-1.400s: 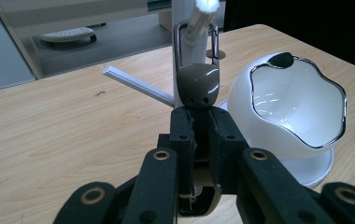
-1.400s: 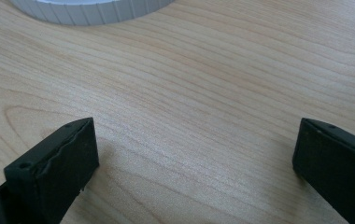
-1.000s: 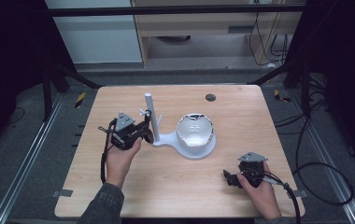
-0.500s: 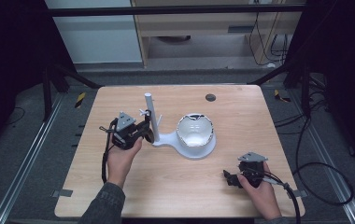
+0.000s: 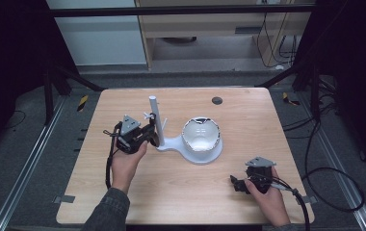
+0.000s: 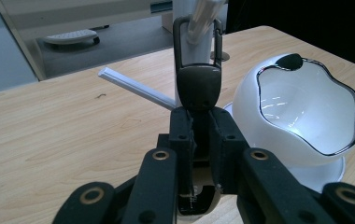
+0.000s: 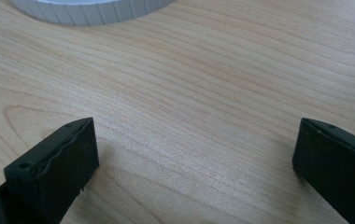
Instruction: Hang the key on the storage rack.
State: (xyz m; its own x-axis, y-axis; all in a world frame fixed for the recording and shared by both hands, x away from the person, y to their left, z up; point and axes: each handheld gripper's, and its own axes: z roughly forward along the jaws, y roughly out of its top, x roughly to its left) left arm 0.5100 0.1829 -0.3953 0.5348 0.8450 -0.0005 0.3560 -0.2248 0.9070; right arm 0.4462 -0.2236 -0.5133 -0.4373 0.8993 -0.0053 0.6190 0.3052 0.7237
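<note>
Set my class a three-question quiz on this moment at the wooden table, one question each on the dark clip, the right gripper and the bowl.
1. True or false: the left gripper is shut on the dark clip.
2. How do the right gripper's jaws stand? A) wide apart over bare wood B) closed on the bowl C) closed on the post
3. Fill in: the white bowl sits on the same white stand as the upright ____.

Key
1. True: the pads press its dark body, and its metal loop hangs around a peg on the white post.
2. A.
3. Post.
</note>
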